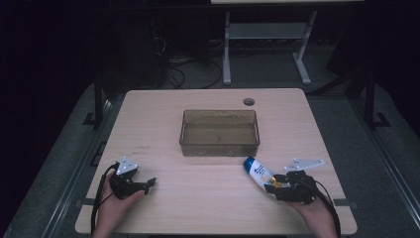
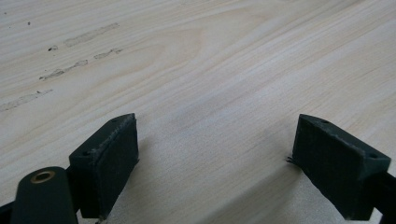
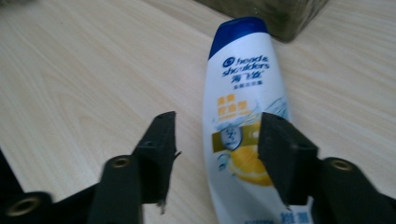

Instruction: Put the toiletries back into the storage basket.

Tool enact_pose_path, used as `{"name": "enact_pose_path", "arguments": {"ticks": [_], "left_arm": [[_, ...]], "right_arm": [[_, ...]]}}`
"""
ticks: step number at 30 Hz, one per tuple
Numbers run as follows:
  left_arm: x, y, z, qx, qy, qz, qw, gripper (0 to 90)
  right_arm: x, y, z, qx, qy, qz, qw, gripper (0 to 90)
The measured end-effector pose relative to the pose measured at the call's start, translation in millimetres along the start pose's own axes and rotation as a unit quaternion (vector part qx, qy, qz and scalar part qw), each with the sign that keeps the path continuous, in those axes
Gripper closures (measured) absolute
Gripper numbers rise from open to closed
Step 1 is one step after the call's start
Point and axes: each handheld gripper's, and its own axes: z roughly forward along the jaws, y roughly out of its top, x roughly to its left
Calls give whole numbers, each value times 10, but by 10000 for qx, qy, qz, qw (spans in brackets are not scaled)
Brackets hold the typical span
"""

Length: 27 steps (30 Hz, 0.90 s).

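Right gripper view: right gripper point(image 3: 215, 140) jaws are standing spread around the lying shampoo bottle point(image 3: 243, 126), not pinching. Bin point(image 1: 219, 133) is sitting at eleven o'clock. Centring before closing is advisable. Left gripper point(image 2: 215, 158) is idling, spread, empty.

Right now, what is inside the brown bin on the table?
The translucent brown bin looks empty: its floor shows with nothing lying on it. The near wall dims the strip just behind it. The shampoo bottle lies outside, on the table by the right gripper.

Shampoo bottle point(image 3: 243, 116) base running off bottom edge in right gripper view; one jaw covering label corner; small print blurring.
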Motion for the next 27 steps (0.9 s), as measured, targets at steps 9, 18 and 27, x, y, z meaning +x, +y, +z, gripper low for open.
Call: {"name": "enact_pose_path", "arguments": {"ticks": [9, 18, 27], "left_arm": [[1, 0, -1, 5, -1, 4, 10000, 132], [-2, 0, 1, -9, -3, -15, 10000, 132], [-2, 0, 1, -10, -3, -14, 10000, 132]], "right_arm": [[-63, 144, 44, 150, -127, -31, 9998, 309], [-121, 297, 135, 372, -215, -51, 9991, 250], [-137, 423, 284, 675, -246, -164, 9973, 219]]}}
